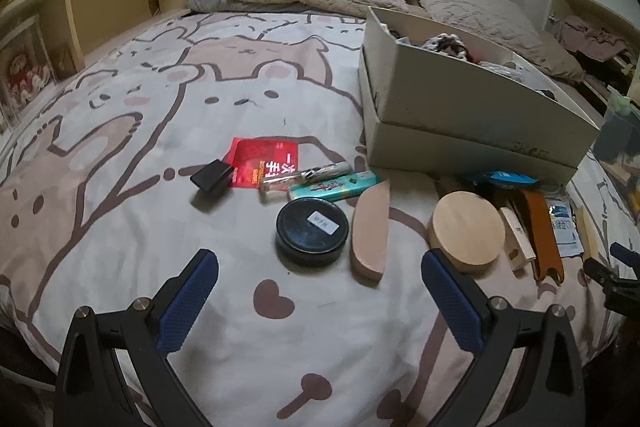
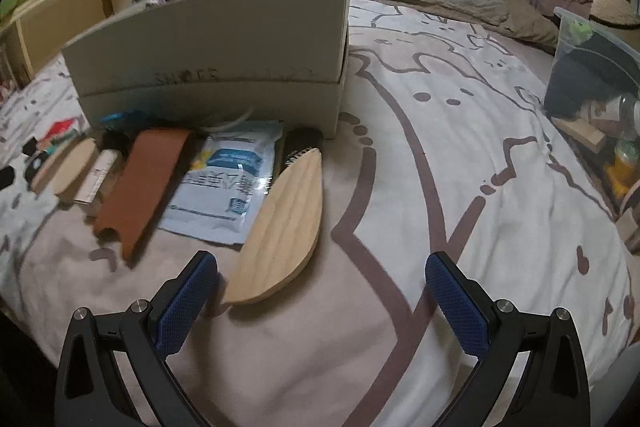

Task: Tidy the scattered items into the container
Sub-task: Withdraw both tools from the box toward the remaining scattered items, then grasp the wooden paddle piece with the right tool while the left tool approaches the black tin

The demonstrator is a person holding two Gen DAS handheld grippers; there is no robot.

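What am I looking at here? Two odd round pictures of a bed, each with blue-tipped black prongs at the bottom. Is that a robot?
No robot arm: a person holds a two-finger gripper in each hand, and each carries a wide-angle camera looking forward along its fingers. One picture comes from the left gripper, the other from the right gripper. Both are open and hold nothing. On the bedspread lie scattered items: a black tin, a round wooden disc, a red packet, a brown strap, a blue-and-white pouch and a wooden brush. They belong in the box, which already holds some things.
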